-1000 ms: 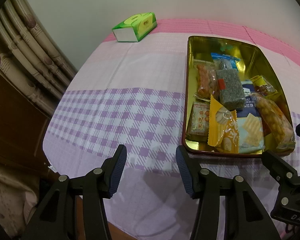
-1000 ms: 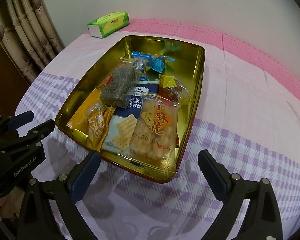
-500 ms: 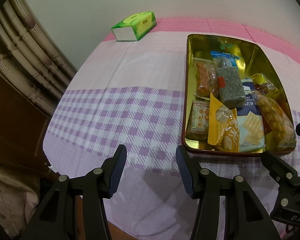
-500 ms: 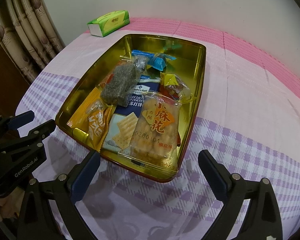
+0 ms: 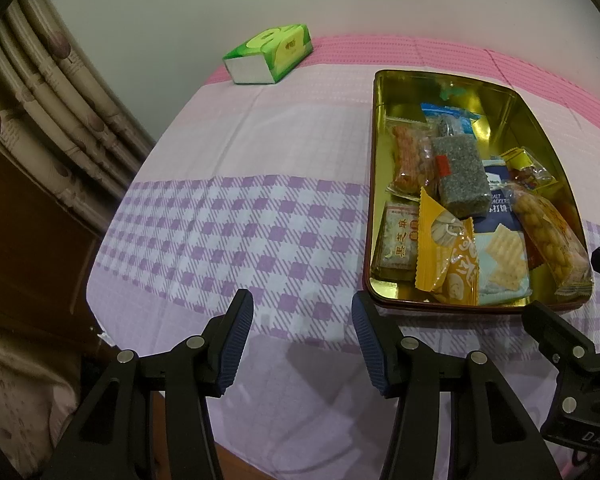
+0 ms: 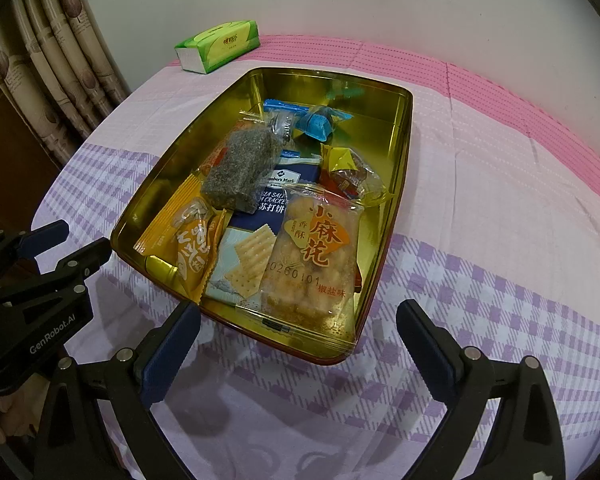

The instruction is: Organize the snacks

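Note:
A gold tin tray (image 5: 532, 112) (image 6: 400, 152) holds several snack packs: a clear bag of fried twists (image 6: 312, 260), a blue cracker pack (image 6: 256, 240), an orange pack (image 6: 188, 236) (image 5: 448, 256), a dark seed bar (image 6: 240, 168) (image 5: 458, 176), a blue candy (image 6: 318, 122). My left gripper (image 5: 302, 344) is open and empty, above the cloth left of the tray's near corner. My right gripper (image 6: 298, 354) is wide open and empty, just before the tray's near edge. Each gripper shows at the edge of the other's view.
A green tissue box (image 5: 270, 54) (image 6: 218, 46) lies at the far left of the table, by the wall. A curtain (image 5: 40, 120) hangs left of the table. The pink and purple checked cloth (image 5: 240, 220) covers the table.
Both grippers have drawn back slightly from the tray; the tray looks a little farther. Nothing was grasped or released.

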A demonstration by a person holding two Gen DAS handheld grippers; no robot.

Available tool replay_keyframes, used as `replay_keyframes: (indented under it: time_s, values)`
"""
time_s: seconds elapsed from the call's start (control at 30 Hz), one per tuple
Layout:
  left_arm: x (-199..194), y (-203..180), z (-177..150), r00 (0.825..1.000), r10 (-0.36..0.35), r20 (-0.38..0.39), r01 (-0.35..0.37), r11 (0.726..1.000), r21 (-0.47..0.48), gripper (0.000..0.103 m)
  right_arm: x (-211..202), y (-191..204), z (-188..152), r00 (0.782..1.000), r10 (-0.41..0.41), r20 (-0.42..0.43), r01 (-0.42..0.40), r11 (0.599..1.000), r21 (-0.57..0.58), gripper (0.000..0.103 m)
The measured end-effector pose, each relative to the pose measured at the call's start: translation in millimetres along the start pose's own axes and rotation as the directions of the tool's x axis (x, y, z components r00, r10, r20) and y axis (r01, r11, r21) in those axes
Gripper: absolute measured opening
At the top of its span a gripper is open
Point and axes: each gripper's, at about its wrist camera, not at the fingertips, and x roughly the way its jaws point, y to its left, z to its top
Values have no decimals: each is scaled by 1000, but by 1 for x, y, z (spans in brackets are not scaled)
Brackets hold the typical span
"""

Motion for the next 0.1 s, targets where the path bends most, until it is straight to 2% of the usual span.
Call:
replay_keyframes:
  time_s: [0.1]
  values:
    - [0,-1,0,1000,-2,-2,2,1000,4,53,0,0,0,1000,3,0,-3,1000,1,97]
